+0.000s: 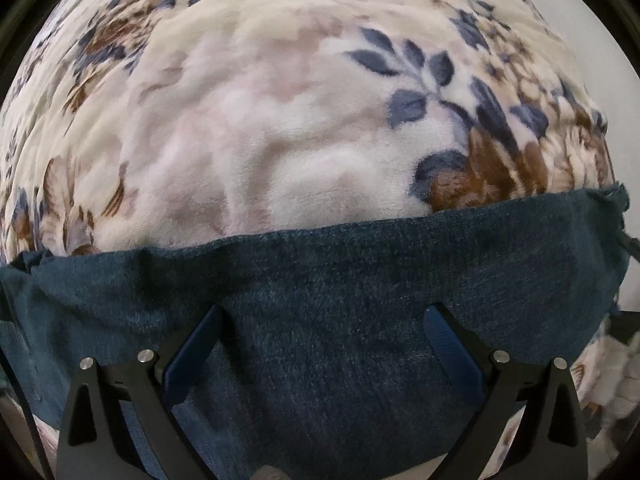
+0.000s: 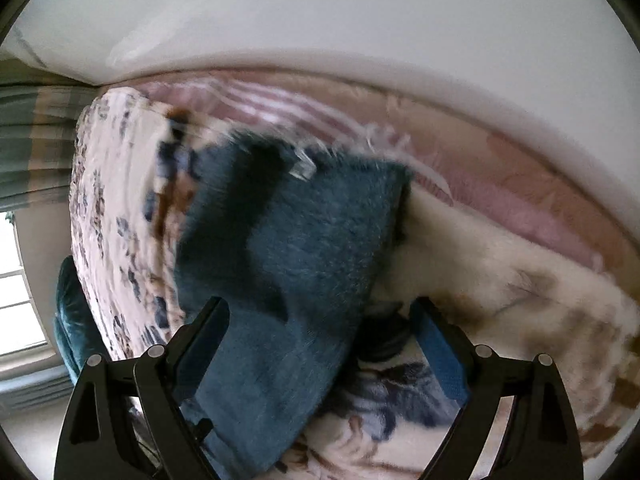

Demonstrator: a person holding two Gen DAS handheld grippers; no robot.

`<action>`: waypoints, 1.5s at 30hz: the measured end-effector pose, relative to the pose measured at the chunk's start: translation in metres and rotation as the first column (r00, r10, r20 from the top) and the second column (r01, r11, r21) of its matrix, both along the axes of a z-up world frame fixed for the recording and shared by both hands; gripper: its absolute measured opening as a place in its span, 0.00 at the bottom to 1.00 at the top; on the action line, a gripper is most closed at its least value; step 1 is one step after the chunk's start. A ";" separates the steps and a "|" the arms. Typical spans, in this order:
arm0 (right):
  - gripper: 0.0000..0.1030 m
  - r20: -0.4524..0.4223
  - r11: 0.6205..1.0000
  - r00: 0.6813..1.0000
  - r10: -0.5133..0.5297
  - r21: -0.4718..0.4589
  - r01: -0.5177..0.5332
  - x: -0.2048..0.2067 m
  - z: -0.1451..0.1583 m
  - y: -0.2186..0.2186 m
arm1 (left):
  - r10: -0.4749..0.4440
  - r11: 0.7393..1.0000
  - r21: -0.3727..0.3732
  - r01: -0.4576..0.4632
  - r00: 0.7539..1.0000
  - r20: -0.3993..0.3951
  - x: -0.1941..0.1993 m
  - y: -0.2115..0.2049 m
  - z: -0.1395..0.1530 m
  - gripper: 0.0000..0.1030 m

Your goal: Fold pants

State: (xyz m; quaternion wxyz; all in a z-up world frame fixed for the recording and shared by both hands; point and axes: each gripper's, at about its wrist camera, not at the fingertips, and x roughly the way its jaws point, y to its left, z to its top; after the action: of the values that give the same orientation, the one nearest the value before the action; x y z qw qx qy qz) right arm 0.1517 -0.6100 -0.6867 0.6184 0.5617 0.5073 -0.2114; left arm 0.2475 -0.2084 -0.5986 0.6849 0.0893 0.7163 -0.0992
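Dark blue denim pants (image 1: 320, 300) lie folded on a floral fleece blanket (image 1: 260, 120) and fill the lower half of the left wrist view. My left gripper (image 1: 323, 316) hovers just over the denim, jaws wide apart with nothing between them. In the right wrist view the same pants (image 2: 304, 248) appear as a folded blue stack, blurred by motion, with a darker layer on its left part. My right gripper (image 2: 320, 312) stands open over the near end of the stack; its left finger (image 2: 204, 336) is over the denim, its right finger (image 2: 436, 340) over the blanket (image 2: 400, 408).
The blanket covers a bed whose pink sheet (image 2: 500, 200) runs along a white wall (image 2: 320, 20). At the left of the right wrist view are a curtain (image 2: 32, 140), a window (image 2: 16, 300) and a teal chair (image 2: 72, 328) beside the bed's edge.
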 end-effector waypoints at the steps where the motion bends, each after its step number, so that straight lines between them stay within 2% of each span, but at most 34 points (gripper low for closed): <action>1: 0.93 0.019 1.000 1.000 -0.021 0.005 0.020 0.002 -0.006 -0.002 | 0.019 1.000 -0.019 -0.019 1.000 0.002 -0.001 0.005 0.004 1.00; 3: 0.93 0.064 0.995 0.993 -0.097 0.028 0.095 -0.004 -0.009 -0.004 | 0.064 0.997 -0.055 -0.063 0.998 0.011 0.002 0.012 0.012 1.00; 4: 0.93 0.130 0.991 0.984 -0.125 0.065 0.117 -0.011 -0.006 -0.005 | 0.079 0.995 -0.061 -0.078 0.997 0.013 0.002 0.015 0.014 1.00; 6: 0.88 0.223 0.988 0.967 -0.125 0.117 0.100 -0.011 -0.004 -0.001 | 0.106 0.993 -0.061 -0.105 0.994 0.014 0.004 0.022 0.016 1.00; 8: 0.87 0.233 0.990 0.967 -0.104 0.117 0.078 -0.008 -0.011 0.003 | 0.111 0.993 -0.049 -0.110 0.994 0.006 0.006 0.024 0.013 1.00; 11: 0.87 0.265 0.983 0.951 -0.158 0.133 0.126 -0.003 -0.021 -0.003 | 0.092 0.995 -0.032 -0.091 0.996 0.012 0.006 0.025 0.012 1.00; 13: 0.63 0.295 0.984 0.941 -0.167 0.110 0.141 0.003 -0.017 -0.006 | 0.078 0.997 -0.028 -0.078 0.997 0.025 0.004 0.026 0.014 1.00; 15: 0.14 0.312 0.990 0.940 -0.138 0.069 0.122 0.013 -0.011 -0.005 | 0.071 0.997 -0.023 -0.070 0.997 0.036 0.003 0.023 0.016 1.00; 16: 0.12 0.342 0.992 0.931 -0.123 0.065 0.108 0.019 -0.008 -0.002 | 0.068 0.997 -0.022 -0.068 0.997 0.038 0.004 0.023 0.016 1.00; 18: 0.12 0.315 0.997 0.946 -0.076 0.018 0.074 0.030 -0.002 -0.001 | 0.065 0.998 -0.019 -0.065 0.997 0.037 0.005 0.022 0.016 1.00; 22: 0.10 0.326 0.994 0.942 -0.080 -0.039 0.098 0.031 0.021 0.002 | 0.064 0.998 -0.026 -0.062 0.997 0.051 0.005 0.032 0.030 1.00; 24: 0.09 0.349 0.990 0.937 -0.013 -0.126 0.061 0.034 0.052 0.014 | 0.071 0.997 -0.030 -0.069 0.995 0.071 0.009 0.042 0.040 1.00; 28: 0.09 0.378 0.957 0.913 0.155 -0.288 -0.043 0.049 0.121 0.059 | 0.123 0.992 -0.046 -0.119 0.986 0.113 0.016 0.084 0.066 1.00; 31: 0.09 0.373 0.917 0.882 0.287 -0.372 -0.141 0.068 0.161 0.111 | 0.169 0.985 -0.039 -0.165 0.976 0.134 0.021 0.124 0.079 1.00; 33: 0.09 0.329 0.863 0.852 0.407 -0.444 -0.241 0.086 0.178 0.162 | 0.196 0.981 -0.031 -0.194 0.970 0.145 0.023 0.159 0.085 1.00; 35: 0.09 0.283 0.815 0.818 0.501 -0.473 -0.335 0.103 0.180 0.215 | 0.206 0.978 0.001 -0.209 0.966 0.158 0.016 0.189 0.085 1.00; 37: 0.09 0.250 0.784 0.788 0.563 -0.461 -0.414 0.118 0.169 0.270 | 0.233 0.971 0.016 -0.238 0.959 0.161 0.013 0.224 0.084 1.00; 40: 0.09 0.167 0.695 0.715 0.678 -0.463 -0.550 0.139 0.139 0.364 | 0.277 0.958 0.031 -0.285 0.949 0.152 0.007 0.266 0.076 1.00; 42: 0.09 0.113 0.621 0.650 0.751 -0.454 -0.639 0.147 0.116 0.425 | 0.288 0.955 0.025 -0.294 0.947 0.141 0.004 0.291 0.072 1.00; 43: 0.09 0.073 0.566 0.604 0.794 -0.454 -0.689 0.147 0.103 0.457 | 0.287 0.956 0.022 -0.292 0.948 0.138 0.003 0.298 0.071 1.00; 45: 0.15 -0.009 0.486 0.540 0.842 -0.425 -0.764 0.145 0.081 0.490 | 0.279 0.959 0.003 -0.282 0.951 0.130 -0.001 0.312 0.071 1.00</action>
State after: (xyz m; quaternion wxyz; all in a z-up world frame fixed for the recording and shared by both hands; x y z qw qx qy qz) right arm 0.2964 -0.1196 -0.6059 0.7881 0.1446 0.5945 0.0674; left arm 0.2462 0.1034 -0.5275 0.7356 0.0002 0.6773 0.0127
